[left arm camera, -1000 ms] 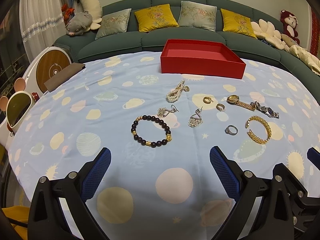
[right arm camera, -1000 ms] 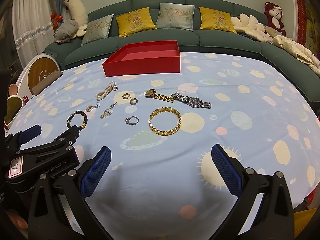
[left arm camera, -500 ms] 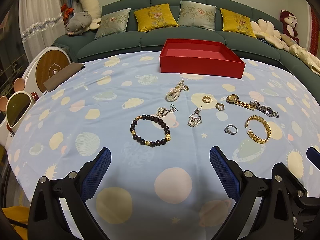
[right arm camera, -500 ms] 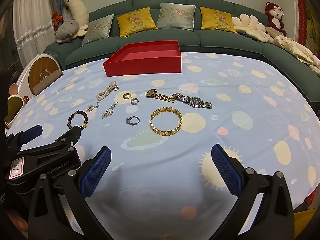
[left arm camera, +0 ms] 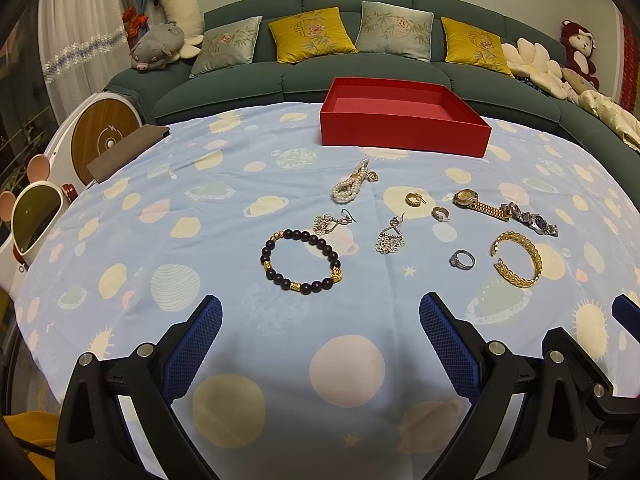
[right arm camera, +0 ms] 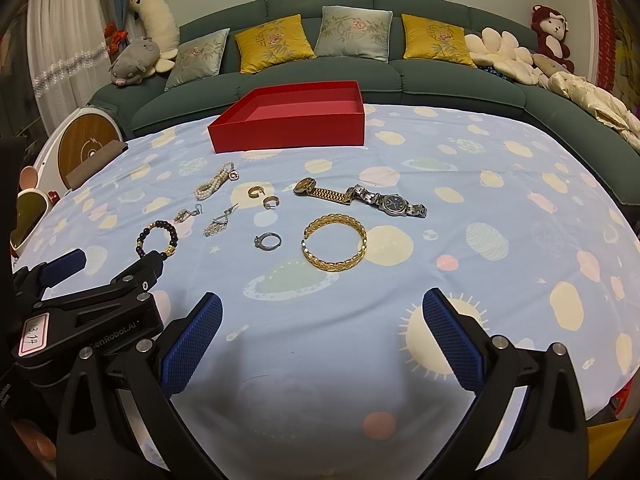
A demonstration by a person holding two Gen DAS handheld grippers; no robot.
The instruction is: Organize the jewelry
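Both tongs hang spread wide and empty over the near edge of the surface [left arm camera: 120, 240]: your left tongs [left arm camera: 320, 344] sit short of the dark beaded bracelet [left arm camera: 301, 261], your right tongs [right arm camera: 322, 340] short of the gold bangle [right arm camera: 335, 244]. Beyond lie a silver ring [right arm camera: 268, 241], two gold hoop earrings [right arm camera: 264, 197], two dangling silver earrings [left arm camera: 360, 230], a pearl strand [left arm camera: 352, 184], and a gold watch [right arm camera: 322, 191] touching a silver watch [right arm camera: 390, 201]. Your red box [left arm camera: 400, 124] stands open at the far side.

Left gripper [right arm camera: 66, 266], seen in right wrist view: white sticker [right arm camera: 34, 335] w/ handwritten "13 14"; body print partly hidden, reads "enRobot.AI". No other legible text.
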